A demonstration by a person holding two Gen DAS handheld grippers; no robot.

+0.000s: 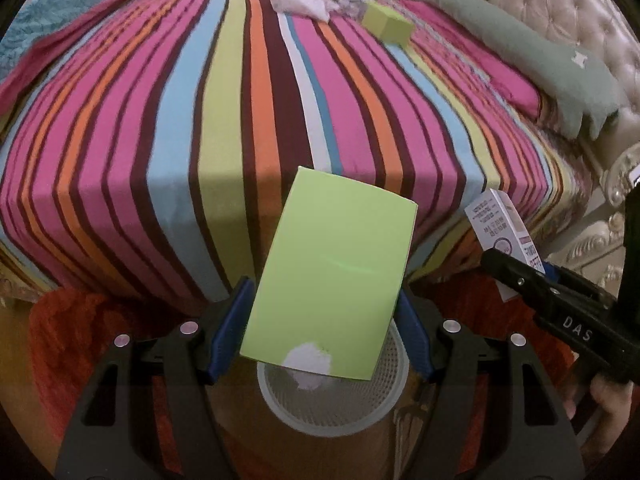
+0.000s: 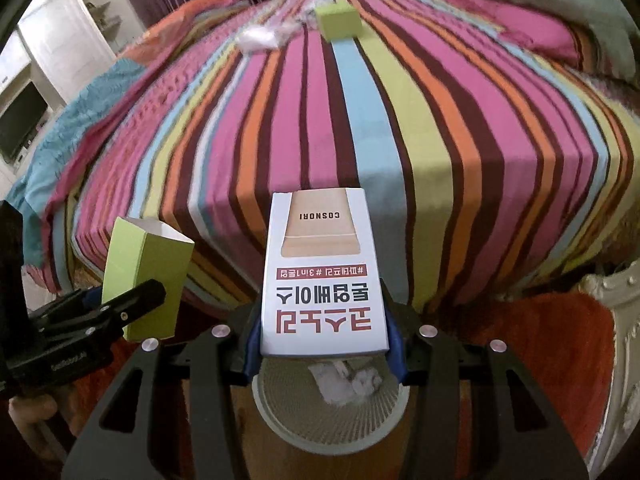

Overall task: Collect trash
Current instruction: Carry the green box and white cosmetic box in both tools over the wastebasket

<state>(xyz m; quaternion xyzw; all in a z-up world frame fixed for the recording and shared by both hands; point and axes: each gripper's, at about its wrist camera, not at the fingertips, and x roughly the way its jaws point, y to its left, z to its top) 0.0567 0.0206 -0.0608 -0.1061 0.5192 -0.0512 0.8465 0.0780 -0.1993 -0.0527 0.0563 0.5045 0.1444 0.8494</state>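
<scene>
Your left tongs (image 1: 320, 336) are clamped on a green box (image 1: 332, 276), the blue pads pressing its two long sides; the box tilts slightly to the right and its lower end hangs over the bin (image 1: 332, 420). From the right wrist view the same green box (image 2: 146, 280) shows at the left, its open top end up, with the left tongs (image 2: 120, 308) gripping it low down.

The bin is a pale mesh basket standing on the floor just in front of the bed (image 1: 200, 120), with crumpled white paper (image 1: 310, 380) already inside. A red rug (image 1: 72, 340) lies to either side of it.

Your right tongs (image 2: 324, 344) are closed on a white box (image 2: 324, 276) printed with red lettering and the word COSNORI, seen upside down. Its lower edge sits right above the bin's (image 2: 328, 428) rim, where white paper (image 2: 346, 380) lies. In the left wrist view the white box (image 1: 500, 228) appears at the right edge, held by the right tongs (image 1: 532, 280), and part of your hand (image 1: 600, 400) shows below them.

Well back on the striped bed cover, more trash is left: a wad of white plastic (image 1: 300, 2) and, just to its right, a second small green box (image 1: 388, 26). To the right of those a grey-green pillow (image 1: 540, 60) lies along the tufted headboard (image 1: 580, 4).
</scene>
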